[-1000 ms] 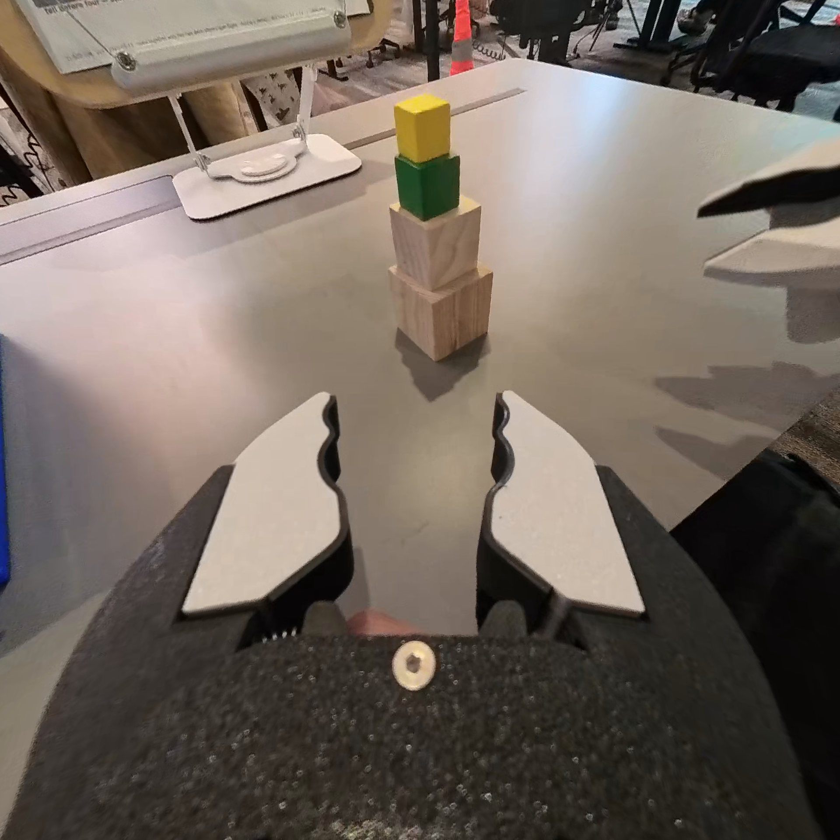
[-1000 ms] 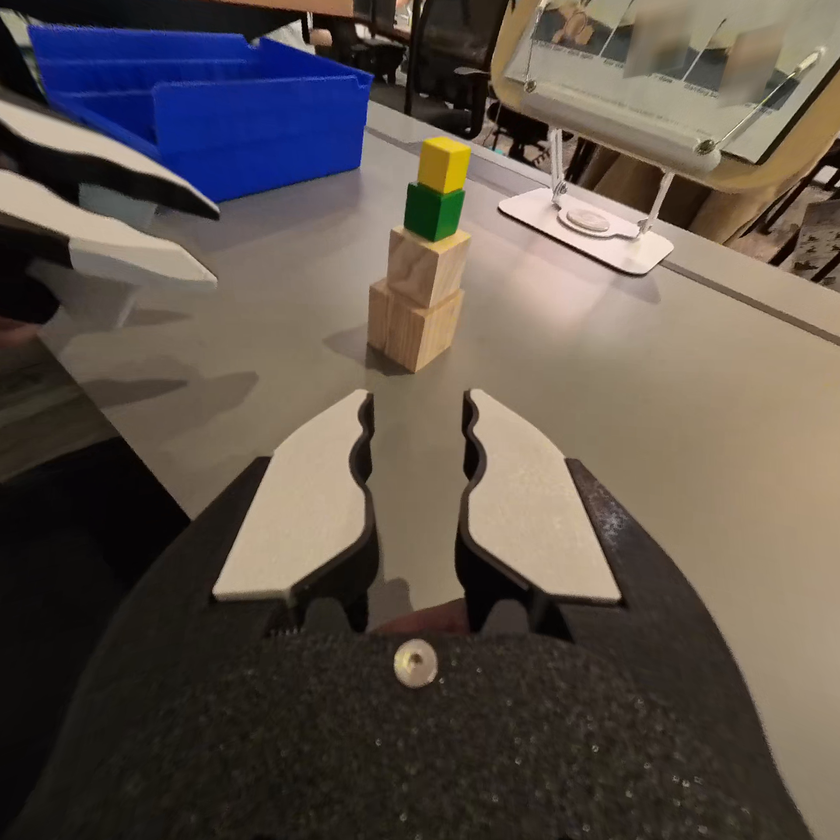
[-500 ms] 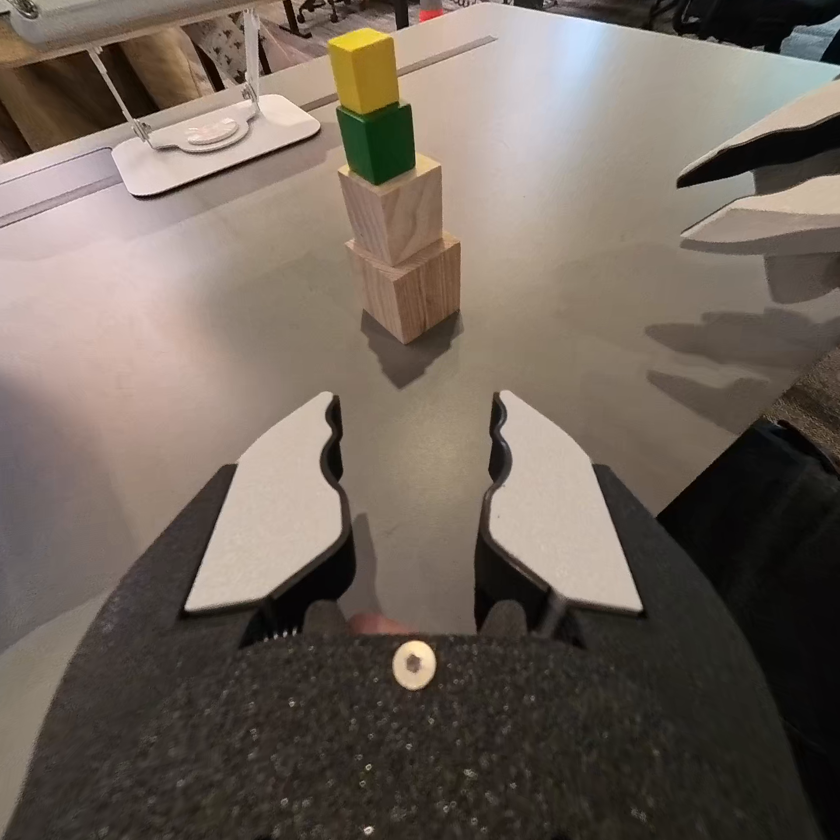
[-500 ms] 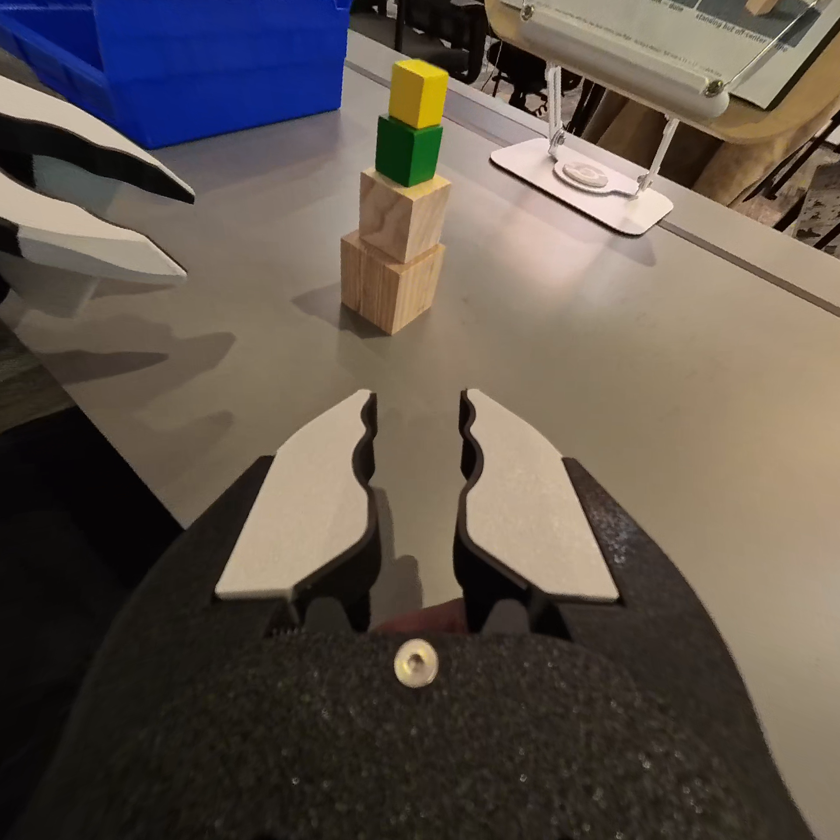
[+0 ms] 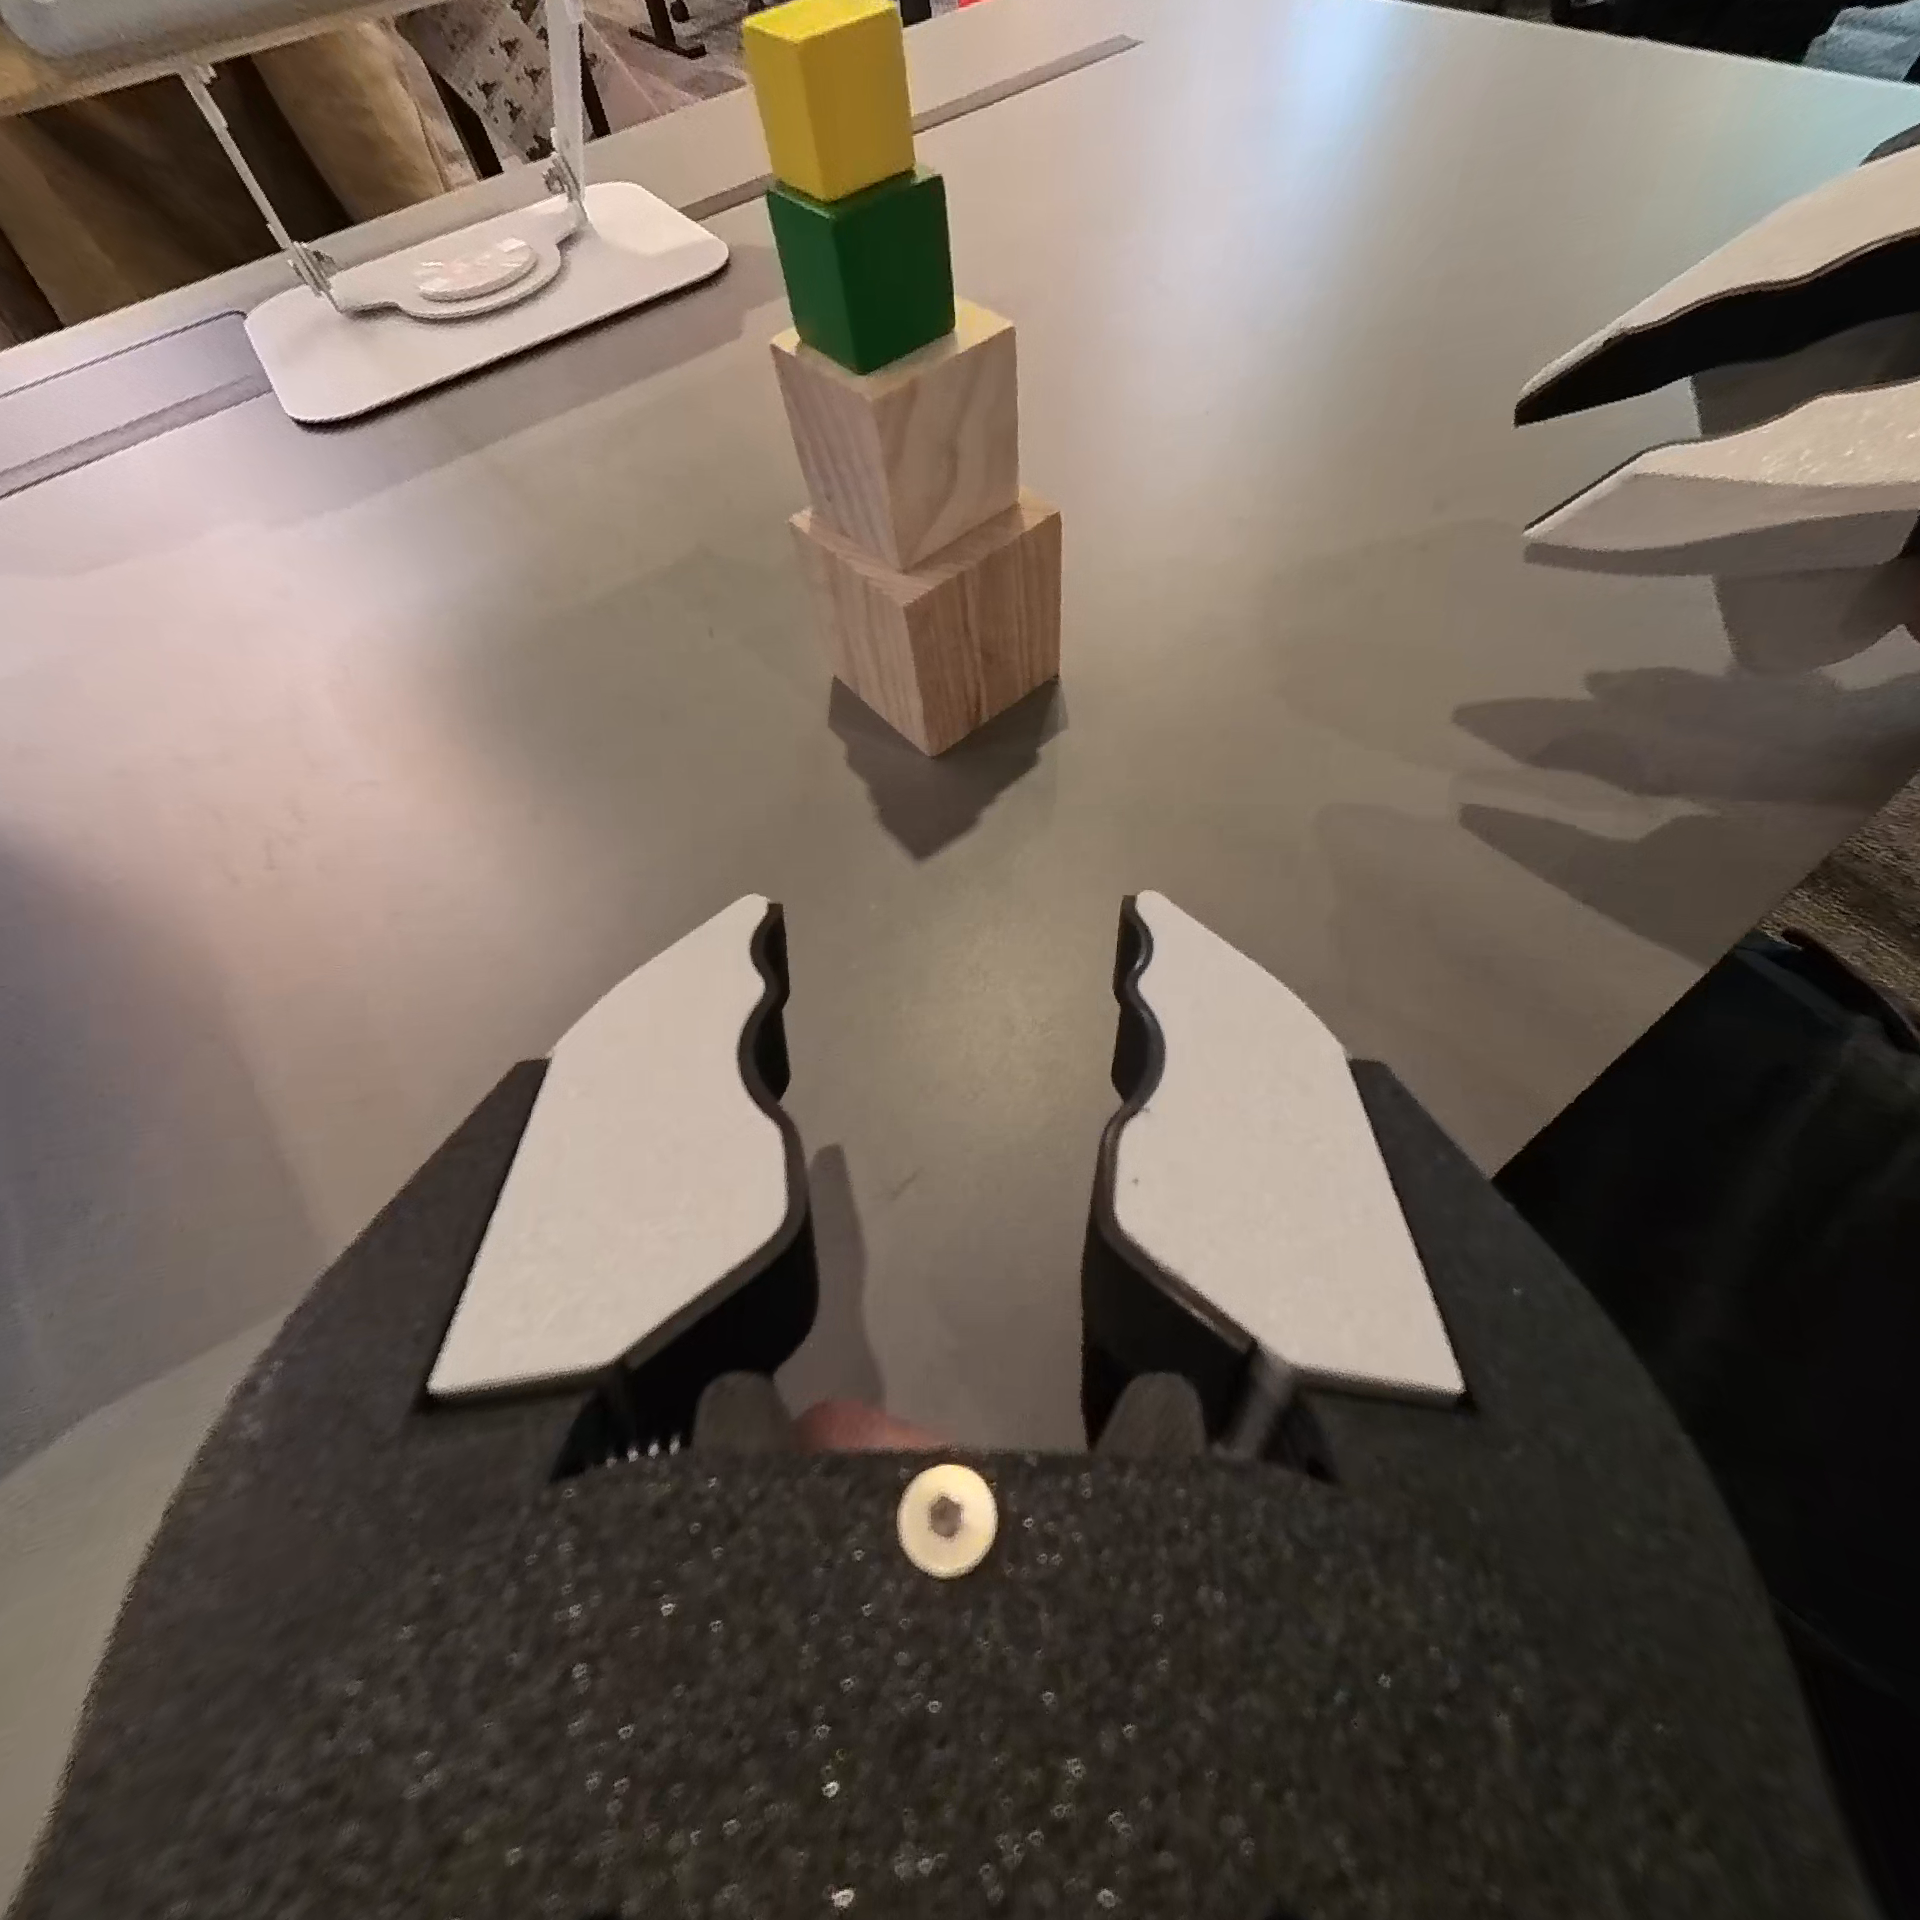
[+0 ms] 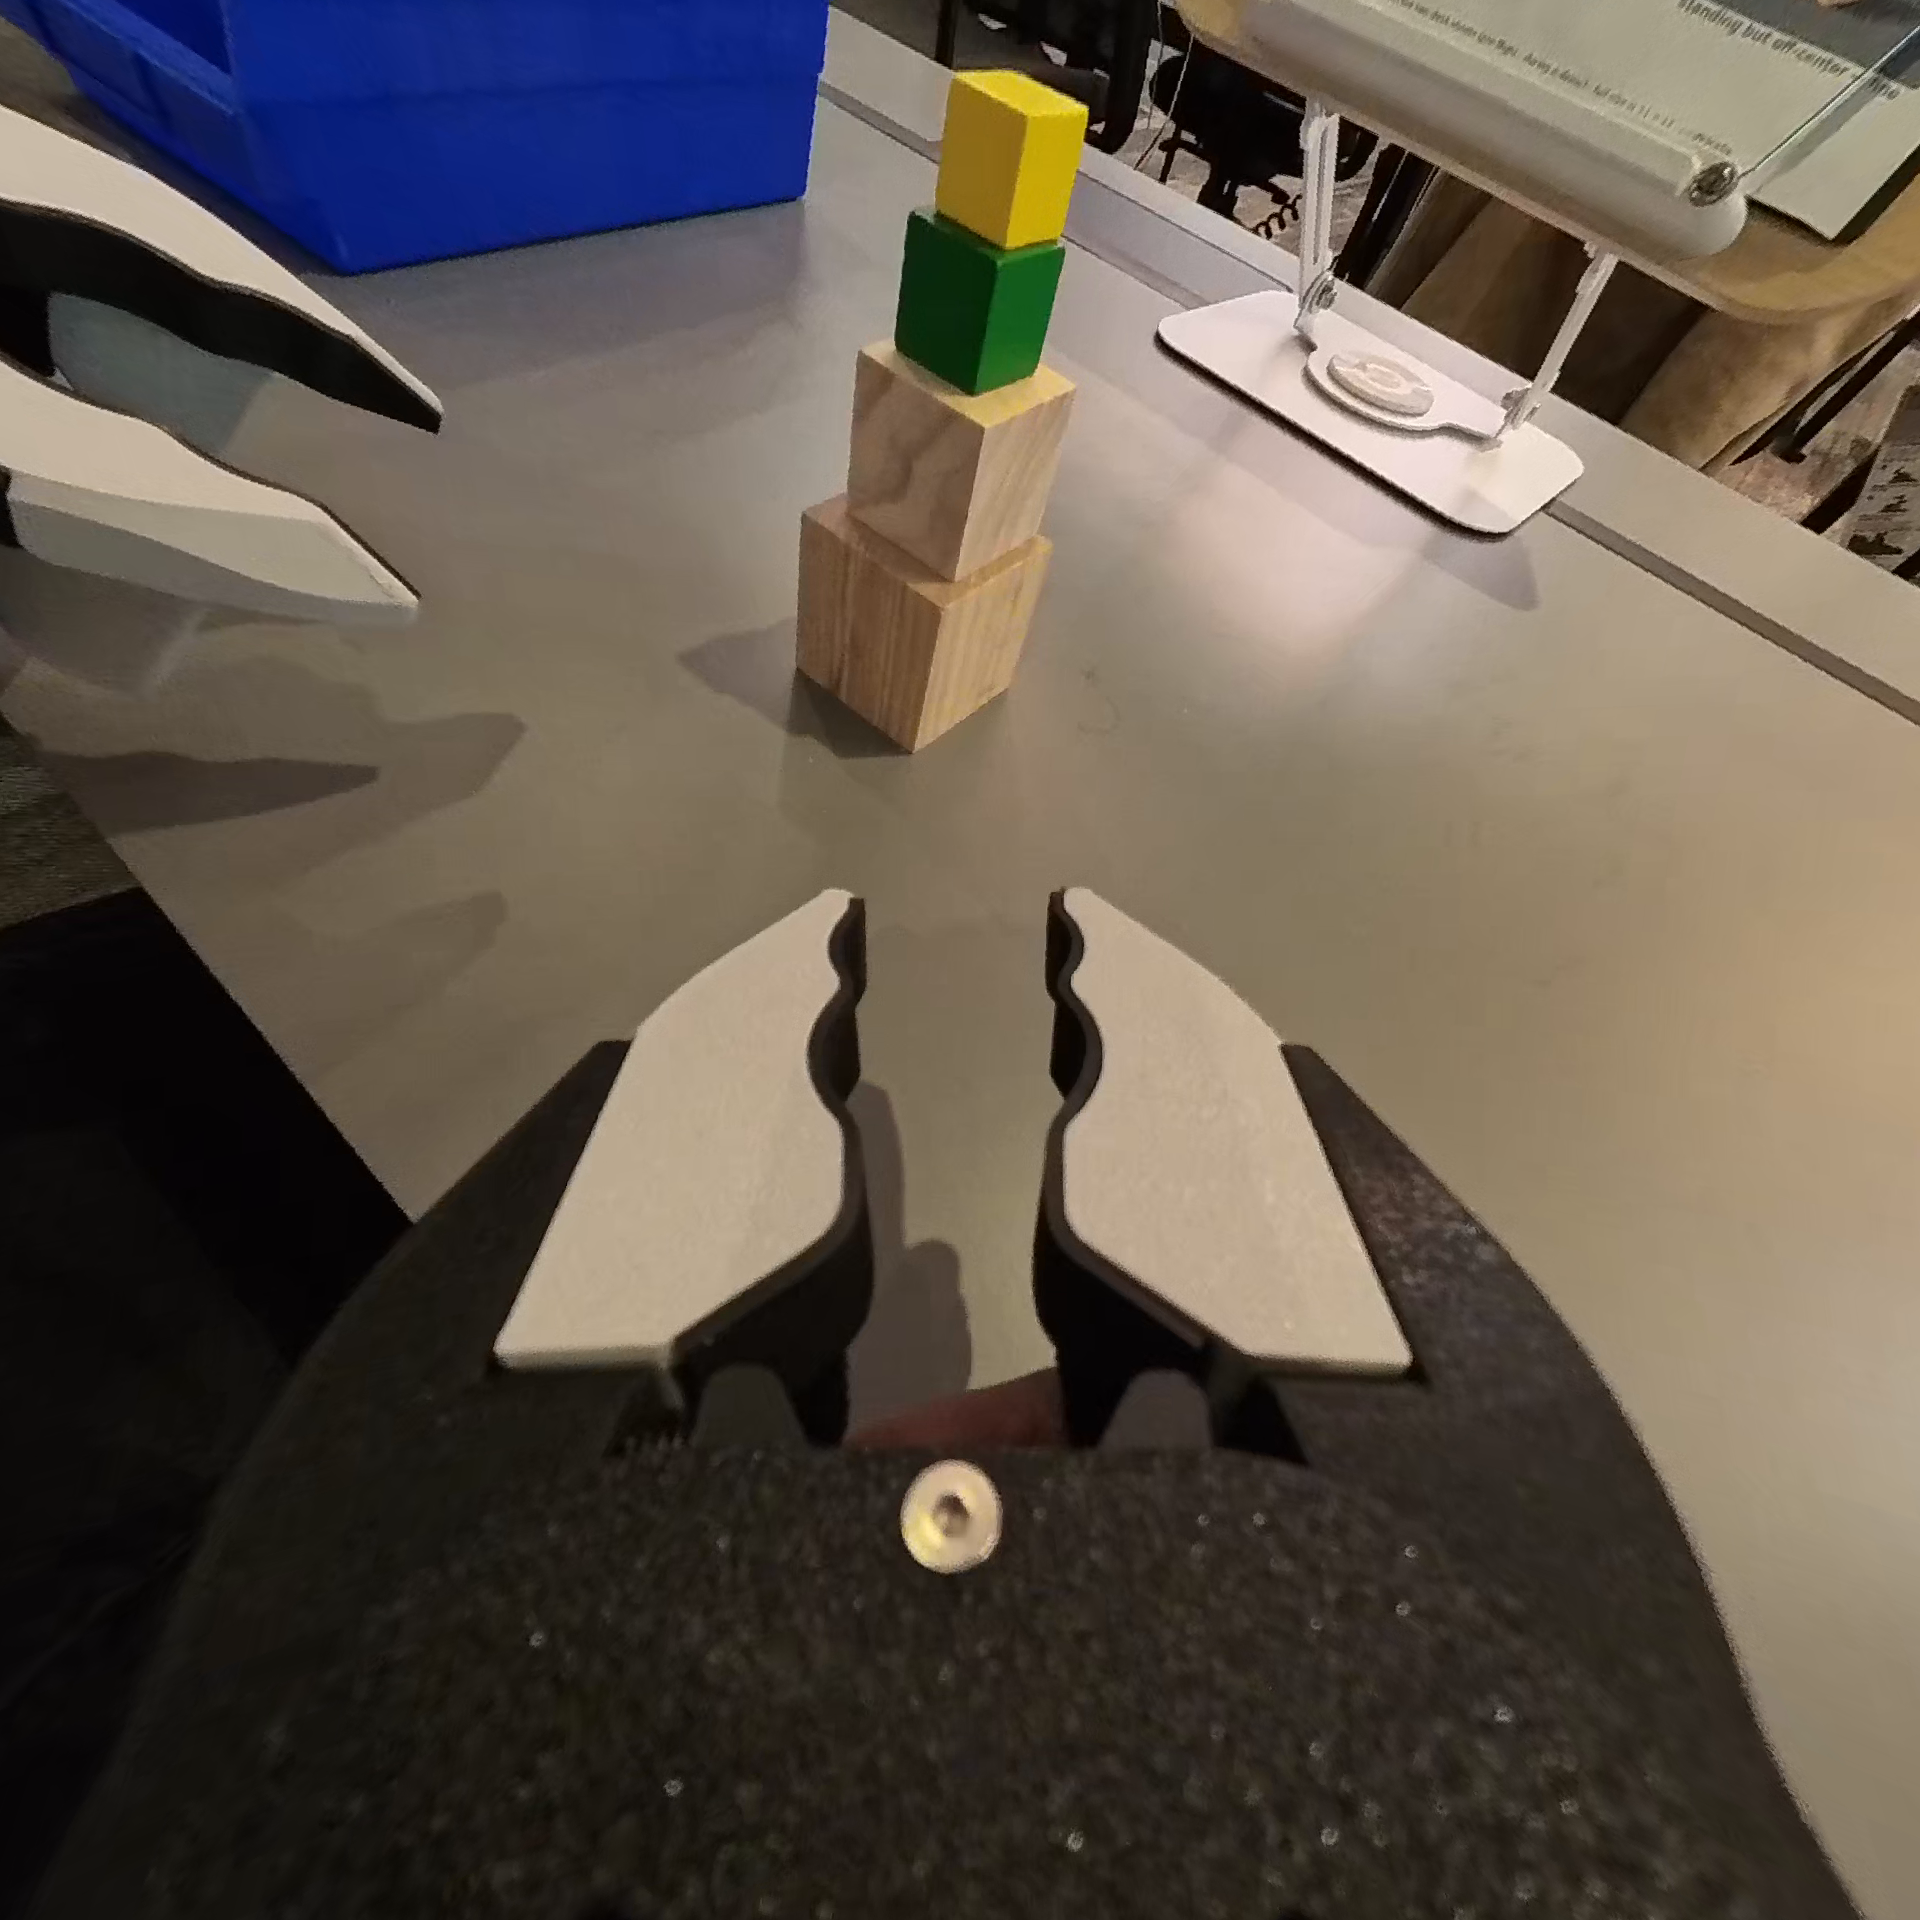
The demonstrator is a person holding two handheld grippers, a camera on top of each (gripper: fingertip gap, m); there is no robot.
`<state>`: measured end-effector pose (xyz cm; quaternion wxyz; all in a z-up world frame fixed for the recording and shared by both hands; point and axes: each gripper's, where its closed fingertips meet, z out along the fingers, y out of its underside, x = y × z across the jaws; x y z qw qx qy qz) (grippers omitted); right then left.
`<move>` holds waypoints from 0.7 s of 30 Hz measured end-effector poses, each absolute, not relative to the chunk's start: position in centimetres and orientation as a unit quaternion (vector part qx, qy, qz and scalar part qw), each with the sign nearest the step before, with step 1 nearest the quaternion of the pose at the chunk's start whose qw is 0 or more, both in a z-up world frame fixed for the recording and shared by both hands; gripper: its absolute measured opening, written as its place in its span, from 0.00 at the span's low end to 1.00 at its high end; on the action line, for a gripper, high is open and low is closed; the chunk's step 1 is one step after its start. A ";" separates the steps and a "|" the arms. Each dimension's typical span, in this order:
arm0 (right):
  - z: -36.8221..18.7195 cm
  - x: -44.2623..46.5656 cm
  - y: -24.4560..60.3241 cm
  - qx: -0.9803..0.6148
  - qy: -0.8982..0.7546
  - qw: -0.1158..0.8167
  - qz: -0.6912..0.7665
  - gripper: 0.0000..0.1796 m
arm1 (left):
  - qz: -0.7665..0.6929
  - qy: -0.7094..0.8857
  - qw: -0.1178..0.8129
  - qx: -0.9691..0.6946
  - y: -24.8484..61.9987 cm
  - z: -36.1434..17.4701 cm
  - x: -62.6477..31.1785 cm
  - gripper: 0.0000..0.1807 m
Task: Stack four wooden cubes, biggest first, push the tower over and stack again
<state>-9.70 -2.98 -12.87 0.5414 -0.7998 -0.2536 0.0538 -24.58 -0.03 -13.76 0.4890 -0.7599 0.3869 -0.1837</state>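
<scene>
A tower of cubes stands upright on the grey table (image 5: 416, 831). The big plain wooden cube (image 5: 940, 634) is at the bottom, a smaller plain wooden cube (image 5: 904, 447) sits on it, then a green cube (image 5: 868, 270), then a yellow cube (image 5: 831, 99) on top. In the right wrist view the same tower shows: big cube (image 6: 914, 634), second cube (image 6: 956, 473), green cube (image 6: 977, 301), yellow cube (image 6: 1013, 156). My left gripper (image 5: 951, 920) is open and empty, short of the tower. My right gripper (image 6: 956, 909) is open and empty, also short of it.
A white stand base (image 5: 488, 296) with a clipped sheet stands behind the tower; it also shows in the right wrist view (image 6: 1371, 410). A blue bin (image 6: 499, 114) sits at the back left. The table's near edge runs by a dark sleeve (image 5: 1714, 1247). It is some 12 centimeters from my left tips to the green cube (image 5: 868, 270). It turns up in the right wrist view (image 6: 920, 277) as well.
Both grippers have moved closer to the tower and lower; the tower looks larger in both views. The cubes have not moved. The right gripper's gap has widened a little.
</scene>
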 end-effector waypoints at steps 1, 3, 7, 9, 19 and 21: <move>-12.9 -9.7 -3.0 -0.800 -0.254 0.541 0.054 0.18 | -0.183 0.388 0.489 -0.760 0.0 -13.8 -24.6 0.33; -12.9 -9.7 -3.0 -0.800 -0.255 0.540 0.053 0.18 | -0.183 0.389 0.489 -0.759 -0.1 -13.8 -24.6 0.33; -13.0 -9.7 -3.0 -0.801 -0.254 0.539 0.054 0.18 | -0.181 0.393 0.486 -0.759 -0.1 -13.9 -24.5 0.33; -13.0 -9.7 -3.0 -0.802 -0.255 0.539 0.053 0.18 | -0.181 0.395 0.486 -0.758 -0.1 -14.0 -24.5 0.33; -13.5 -8.7 -1.5 -0.805 -0.342 0.484 -0.014 0.00 | -0.173 0.399 0.493 -0.753 -0.1 -13.3 -24.8 0.33; -14.2 -6.6 0.2 -0.809 -0.402 0.425 -0.059 0.00 | -0.174 0.399 0.495 -0.752 -0.1 -13.0 -25.0 0.33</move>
